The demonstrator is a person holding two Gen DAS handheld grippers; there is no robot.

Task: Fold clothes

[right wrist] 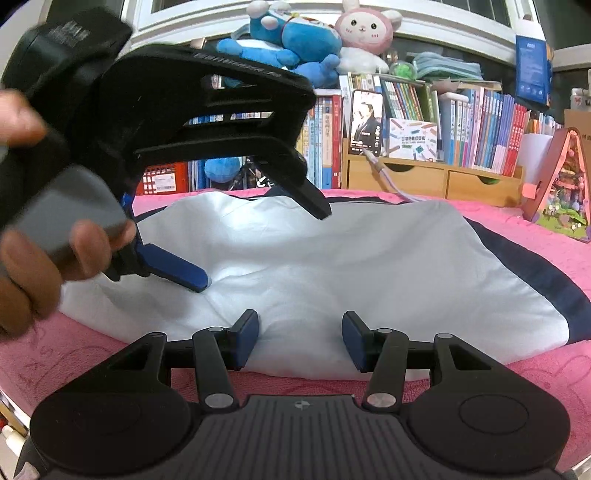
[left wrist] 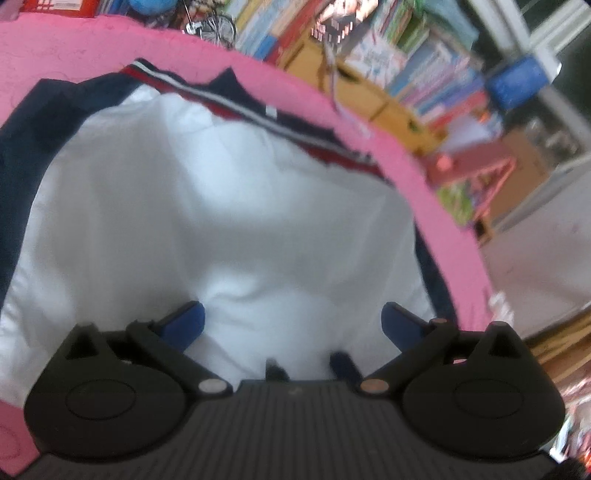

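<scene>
A white garment (left wrist: 221, 221) with navy sleeves and a red-and-white striped collar (left wrist: 236, 107) lies spread on the pink bedspread (left wrist: 74, 48). My left gripper (left wrist: 293, 321) is open wide just above the white cloth, with nothing between its fingers. In the right wrist view a hand holds that left gripper (right wrist: 262, 249) at the upper left, its lower blue fingertip (right wrist: 184, 275) resting at the cloth. My right gripper (right wrist: 300, 339) is open at the near hem of the garment (right wrist: 332, 266). White cloth lies between its blue pads (right wrist: 245, 341), which do not press on it.
Behind the bed stand a bookshelf (right wrist: 480, 129), wooden drawers (right wrist: 424, 181), blue (right wrist: 291, 40) and pink (right wrist: 365, 29) plush toys, and a propped phone (right wrist: 365, 123). A triangular toy house (right wrist: 565, 181) sits on the bedspread (right wrist: 92, 365) at the right.
</scene>
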